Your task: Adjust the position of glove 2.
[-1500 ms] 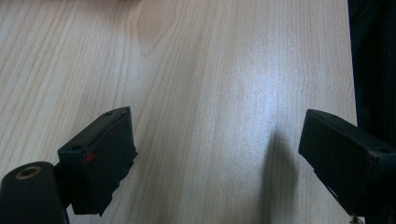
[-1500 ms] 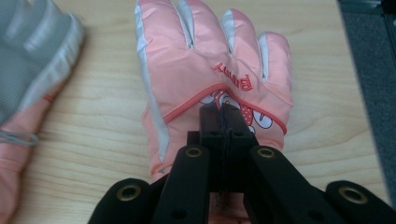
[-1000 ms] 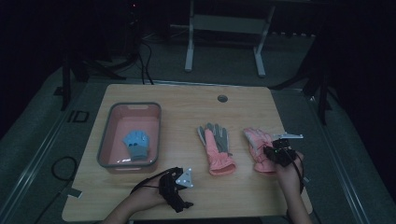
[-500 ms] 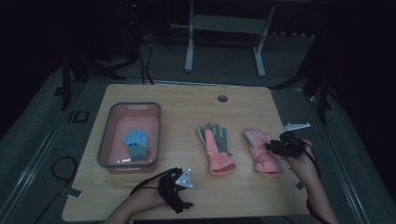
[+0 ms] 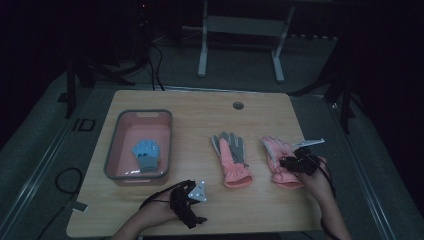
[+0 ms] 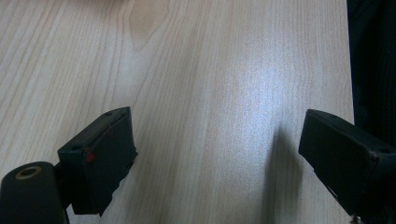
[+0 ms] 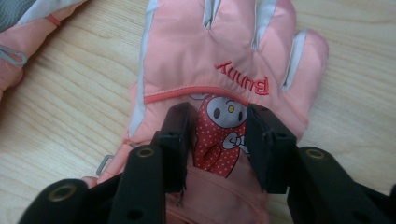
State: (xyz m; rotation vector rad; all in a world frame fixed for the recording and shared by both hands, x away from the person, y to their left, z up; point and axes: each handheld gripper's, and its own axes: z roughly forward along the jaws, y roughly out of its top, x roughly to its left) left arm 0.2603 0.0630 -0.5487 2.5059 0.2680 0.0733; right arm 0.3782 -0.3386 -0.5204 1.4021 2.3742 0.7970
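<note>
I have the right gripper (image 5: 289, 162) down over the right glove (image 5: 278, 159), which lies flat near the right edge of the table (image 5: 200, 105), fingers pointing toward the far edge. In the right gripper view the two jaws straddle the cartoon patch on the back of this glove (image 7: 219, 60), just below the stitched word, one jaw on each side of it. They have just been opening and now stand partly spread, with the glove's fabric lying between them; I cannot tell whether the pads touch it, and they do not pinch it.

My left gripper (image 5: 192, 205) sits near the near edge of the table, left of centre, well apart from both gloves. In the left gripper view its jaws are spread wide over bare wood (image 6: 201, 84), with nothing between them.

A second glove (image 5: 231, 159), pink with a grey palm, lies near the middle of the table, just left of the first, and the two do not touch. A pink bin (image 5: 114, 167) with a grey rim stands toward the left edge, and a blue glove (image 5: 145, 155) lies inside it.
</note>
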